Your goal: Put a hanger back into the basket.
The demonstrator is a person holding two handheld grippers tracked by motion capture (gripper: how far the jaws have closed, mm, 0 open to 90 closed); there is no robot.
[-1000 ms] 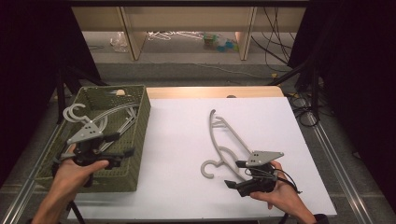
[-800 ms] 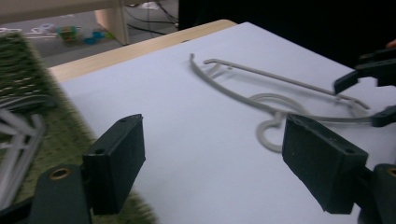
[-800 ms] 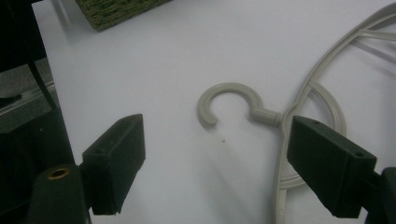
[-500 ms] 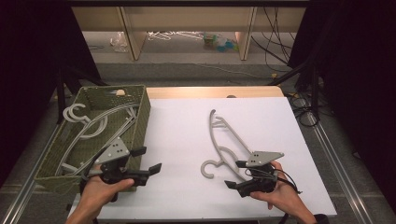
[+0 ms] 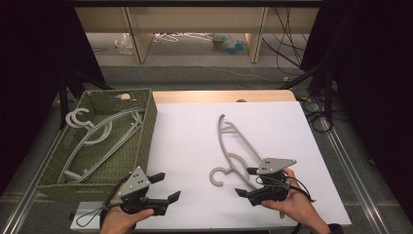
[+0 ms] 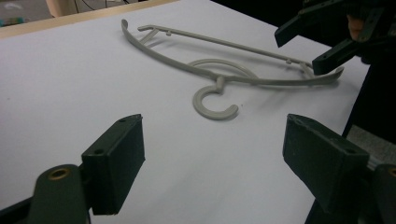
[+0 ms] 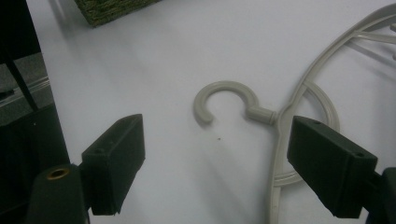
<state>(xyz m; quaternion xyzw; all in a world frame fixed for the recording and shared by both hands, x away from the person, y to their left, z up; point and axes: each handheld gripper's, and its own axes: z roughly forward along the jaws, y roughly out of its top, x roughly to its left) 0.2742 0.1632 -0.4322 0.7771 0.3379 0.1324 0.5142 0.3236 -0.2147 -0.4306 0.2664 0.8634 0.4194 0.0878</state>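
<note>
Two grippers hover at the table's near edge, both spread wide and holding nothing: the left gripper (image 5: 165,187) beside the green basket (image 5: 146,131), the right gripper (image 5: 247,181) just beside the grey hanger (image 5: 238,146) (hook nearest) lying flat on the white tabletop (image 5: 190,141).

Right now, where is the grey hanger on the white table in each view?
High view: the hanger lies right of centre, hook nearest the person.
Left gripper view: hanger across the upper middle, beyond the open jaws.
Right gripper view: hanger centre-right.
Shared landmark: its curved hook.
</note>
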